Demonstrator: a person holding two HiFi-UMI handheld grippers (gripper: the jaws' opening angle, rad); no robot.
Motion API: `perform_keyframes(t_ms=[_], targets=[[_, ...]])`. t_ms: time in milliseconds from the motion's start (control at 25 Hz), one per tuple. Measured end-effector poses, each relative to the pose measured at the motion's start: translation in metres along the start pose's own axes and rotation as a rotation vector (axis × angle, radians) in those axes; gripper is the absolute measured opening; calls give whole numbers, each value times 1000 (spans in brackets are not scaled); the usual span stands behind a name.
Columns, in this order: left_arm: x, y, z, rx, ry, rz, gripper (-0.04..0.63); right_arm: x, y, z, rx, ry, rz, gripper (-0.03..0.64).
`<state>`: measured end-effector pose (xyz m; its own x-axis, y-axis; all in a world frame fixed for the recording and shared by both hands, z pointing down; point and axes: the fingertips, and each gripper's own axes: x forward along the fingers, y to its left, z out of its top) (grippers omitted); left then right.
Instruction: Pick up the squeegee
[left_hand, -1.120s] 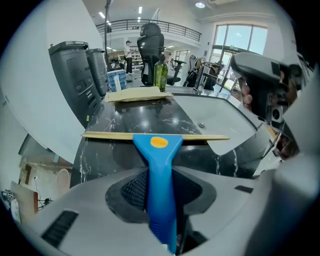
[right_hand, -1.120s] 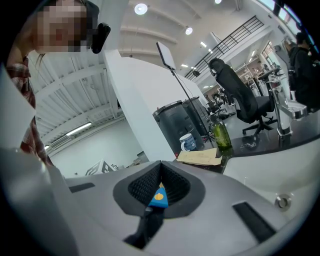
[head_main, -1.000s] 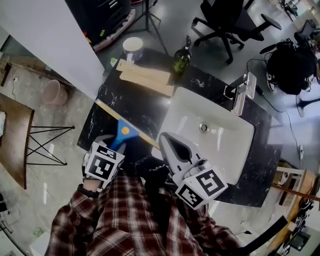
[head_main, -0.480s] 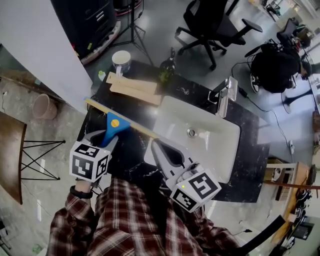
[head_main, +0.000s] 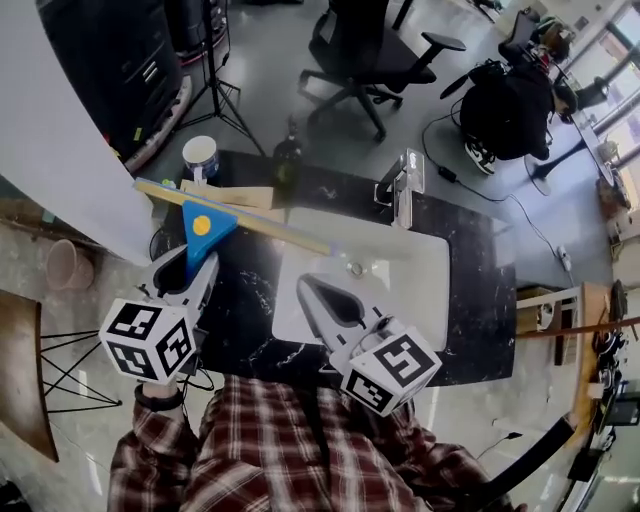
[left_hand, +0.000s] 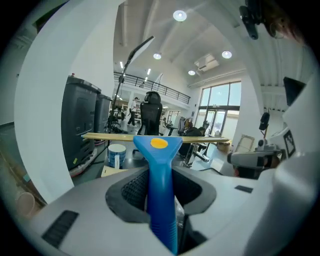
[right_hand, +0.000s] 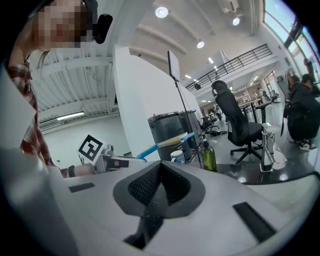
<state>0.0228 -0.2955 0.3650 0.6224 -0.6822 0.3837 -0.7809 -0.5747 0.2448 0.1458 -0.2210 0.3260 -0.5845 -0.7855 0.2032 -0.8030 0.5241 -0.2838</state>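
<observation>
The squeegee (head_main: 207, 232) has a blue handle with a yellow dot and a long tan blade. It hangs in the air above the left part of the dark counter (head_main: 490, 290). My left gripper (head_main: 195, 265) is shut on the handle, and the blade lies crosswise beyond the fingertips. In the left gripper view the handle (left_hand: 161, 190) runs straight up between the pads to the blade (left_hand: 115, 136). My right gripper (head_main: 308, 288) is shut with nothing in it, over the near rim of the white sink (head_main: 425, 300). The right gripper view shows the squeegee (right_hand: 167, 141) off to the left.
A tap (head_main: 405, 182) stands behind the sink. At the counter's far left are a green bottle (head_main: 288, 155), a white and blue cup (head_main: 200, 156) and flat wooden boards (head_main: 228, 195). An office chair (head_main: 365, 55) and a tripod stand on the floor beyond.
My left gripper has lifted the squeegee off the counter's left edge and swung it up and away from me. The right gripper rose slightly, still shut.
</observation>
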Motion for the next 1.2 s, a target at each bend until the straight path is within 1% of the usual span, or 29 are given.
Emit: perform_keyframes(t_ms=[240,440,800,1200], targets=[[-16,-27,47,33,-142,-90,137,-6,-7,10,-13,-26,-46,11],[-29,-44,65,36,-208,-136,138,-5,-8,15,-18,-44,-59,12],[-30,-59,72,40,-239,-177,138,-4,-5,27,-27,-69,-32,11],[-31,-67,67,32,-225,-194,137,-4,-1,25,-27,-46,-7,11]])
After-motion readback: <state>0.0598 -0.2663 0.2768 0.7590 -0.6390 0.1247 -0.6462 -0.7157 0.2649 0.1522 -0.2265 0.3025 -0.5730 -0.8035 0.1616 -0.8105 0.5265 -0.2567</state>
